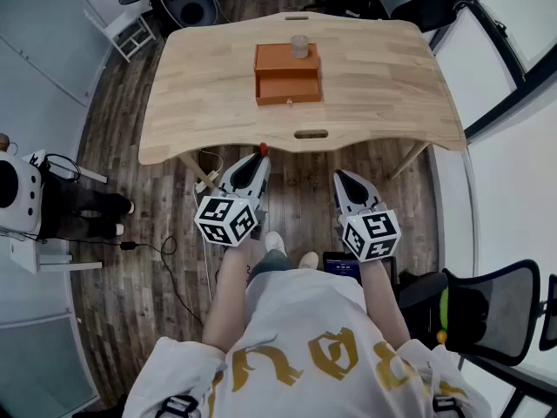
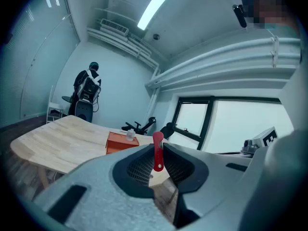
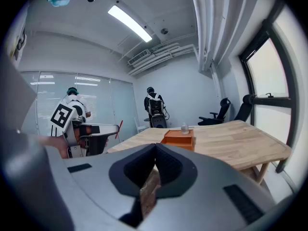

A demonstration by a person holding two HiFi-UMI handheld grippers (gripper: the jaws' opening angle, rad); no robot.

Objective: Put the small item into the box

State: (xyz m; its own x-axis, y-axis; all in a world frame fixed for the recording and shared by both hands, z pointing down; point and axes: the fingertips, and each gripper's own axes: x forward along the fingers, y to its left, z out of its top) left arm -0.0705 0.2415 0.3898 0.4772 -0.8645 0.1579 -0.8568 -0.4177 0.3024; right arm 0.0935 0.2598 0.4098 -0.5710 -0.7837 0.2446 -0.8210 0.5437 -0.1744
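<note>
An orange box (image 1: pixel 287 81) stands mid-table on the wooden table (image 1: pixel 200 85), with a small knob on its near side. A small clear jar (image 1: pixel 299 46) sits on its far top. The box (image 2: pixel 121 141) and jar (image 2: pixel 130 135) show far off in the left gripper view. My left gripper (image 1: pixel 261 157) hangs short of the table's near edge, above the floor. It is shut on a small flat red item (image 2: pixel 158 153), whose tip sticks out past the jaws (image 1: pixel 264 148). My right gripper (image 1: pixel 338 176) is beside it, shut and empty (image 3: pixel 155 146); the box (image 3: pixel 179 138) lies ahead of it.
The near table edge has a handle slot (image 1: pixel 311 134). Office chairs stand beyond the table (image 1: pixel 190 3) and at my lower right (image 1: pixel 487 307). A person with a backpack rig (image 3: pixel 155 107) stands at the far end. Cables lie on the floor (image 1: pixel 139 246).
</note>
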